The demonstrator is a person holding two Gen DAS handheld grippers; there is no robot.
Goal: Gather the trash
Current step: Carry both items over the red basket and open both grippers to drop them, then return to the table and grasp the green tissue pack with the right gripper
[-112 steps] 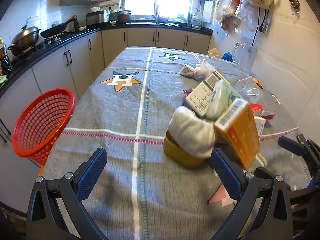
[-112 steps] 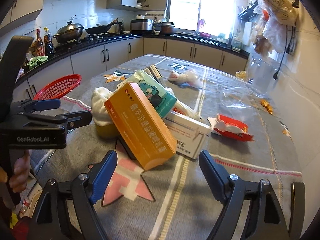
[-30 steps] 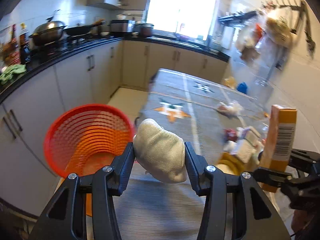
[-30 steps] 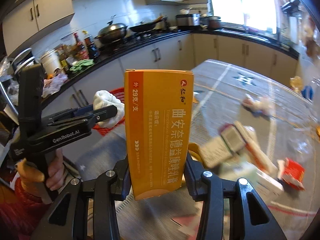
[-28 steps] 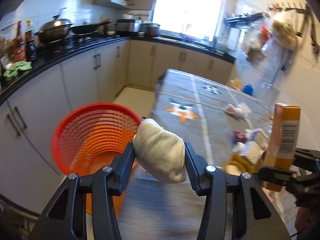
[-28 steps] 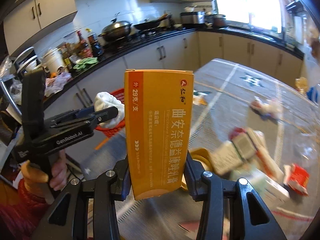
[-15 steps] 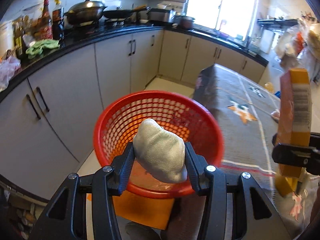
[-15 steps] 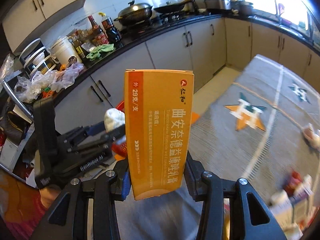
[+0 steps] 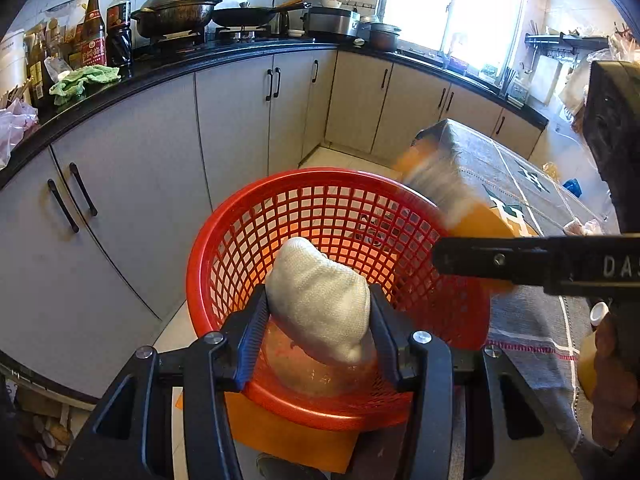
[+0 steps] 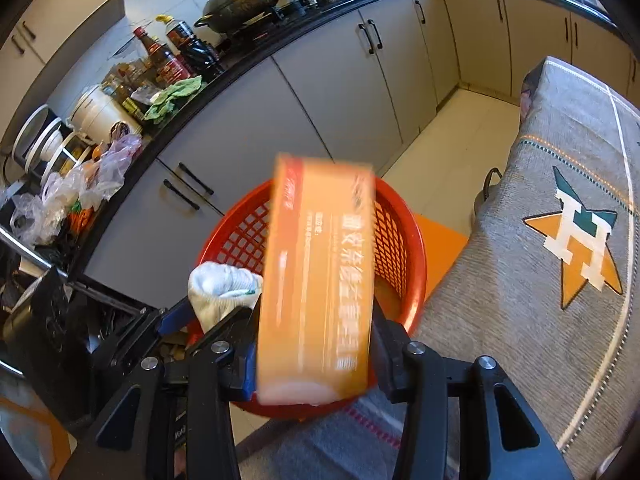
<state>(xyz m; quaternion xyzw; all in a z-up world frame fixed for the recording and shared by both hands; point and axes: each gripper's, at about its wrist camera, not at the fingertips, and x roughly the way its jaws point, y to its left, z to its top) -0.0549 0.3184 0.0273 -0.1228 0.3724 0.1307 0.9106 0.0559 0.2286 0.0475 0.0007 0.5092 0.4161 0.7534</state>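
Observation:
My left gripper [image 9: 318, 320] is shut on a white knitted cloth [image 9: 316, 296], held just above the inside of a red mesh basket [image 9: 208, 248]. In the right wrist view, my right gripper [image 10: 314, 344] has an orange box [image 10: 320, 272] between its pads, over the same basket [image 10: 416, 248]. The box is blurred and leans forward while the fingers stay sharp. The left wrist view shows the box [image 9: 436, 196] over the basket's right rim. The cloth [image 10: 218, 288] sits to the left of the box.
The basket rests on an orange surface [image 9: 288, 436] beside the table with its grey star-patterned cloth [image 10: 520, 320]. Grey cabinets [image 9: 140, 184] and a black counter with bottles [image 9: 96, 24] and a wok [image 9: 176, 8] curve behind. A hand [image 9: 612, 380] grips the right tool.
Both grippers swung left from the table to above the red basket and dipped. The orange box, sharp and upright before, is now blurred and tipped forward between the right pads.

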